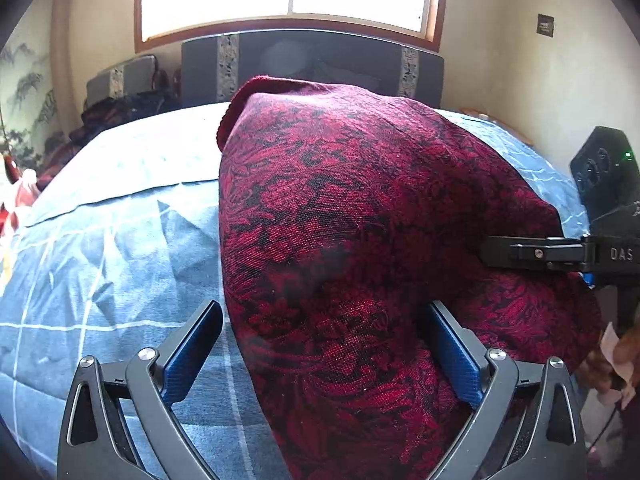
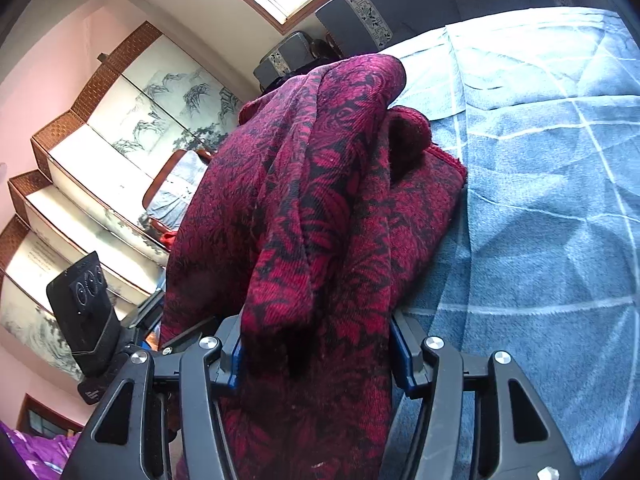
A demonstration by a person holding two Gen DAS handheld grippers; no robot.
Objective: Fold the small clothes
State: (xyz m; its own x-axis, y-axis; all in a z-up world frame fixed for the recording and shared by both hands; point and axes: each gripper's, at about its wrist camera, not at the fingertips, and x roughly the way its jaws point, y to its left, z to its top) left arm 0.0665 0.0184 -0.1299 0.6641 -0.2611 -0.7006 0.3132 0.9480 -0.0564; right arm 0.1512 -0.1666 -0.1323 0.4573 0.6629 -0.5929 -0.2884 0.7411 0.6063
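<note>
Mid-fold, the dark red floral knitted garment (image 1: 360, 220) lies bunched on the blue checked bedspread (image 1: 100, 240), the left gripper (image 1: 320, 344) spread wide around it and the right gripper (image 2: 316, 356) apparently clamping a gathered fold, which next needs carrying across and flattening.

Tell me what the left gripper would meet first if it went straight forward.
Most likely the dark red patterned knit garment: it already lies between the left gripper fingers and fills the way ahead.
</note>
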